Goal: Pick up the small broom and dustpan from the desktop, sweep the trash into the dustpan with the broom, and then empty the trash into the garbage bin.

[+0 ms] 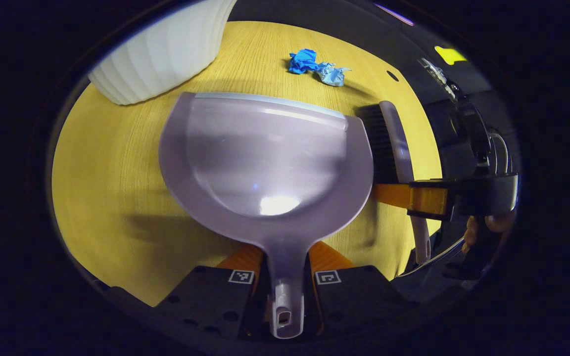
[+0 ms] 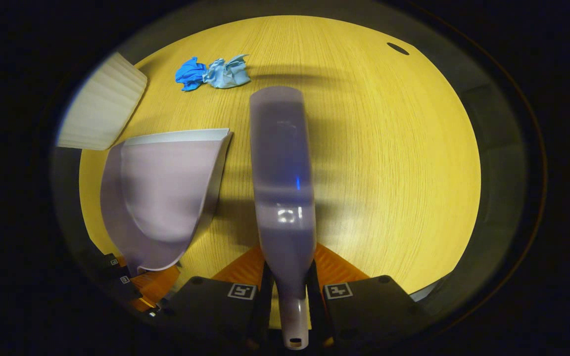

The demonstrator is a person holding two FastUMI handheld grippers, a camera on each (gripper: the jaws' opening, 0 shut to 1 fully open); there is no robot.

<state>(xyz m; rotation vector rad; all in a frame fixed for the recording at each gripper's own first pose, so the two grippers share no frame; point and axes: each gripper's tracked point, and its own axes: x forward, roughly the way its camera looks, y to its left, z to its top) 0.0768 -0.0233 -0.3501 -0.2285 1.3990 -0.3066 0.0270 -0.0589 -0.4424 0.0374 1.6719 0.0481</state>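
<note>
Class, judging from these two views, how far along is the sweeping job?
Done: the left gripper grips the dustpan handle and the right gripper grips the broom. In hand: both point toward the crumpled blue trash. Left: sweeping it in, since the pan looks empty, then tipping it into the white bin.

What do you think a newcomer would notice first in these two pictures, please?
Probably the pale dustpan, large in the left gripper view, with the left gripper closed on its handle. Next, the broom, running up the middle of the right gripper view and clamped at its handle by the right gripper. Then the crumpled blue trash on the yellow desk beyond them, near the white ribbed bin.
</note>
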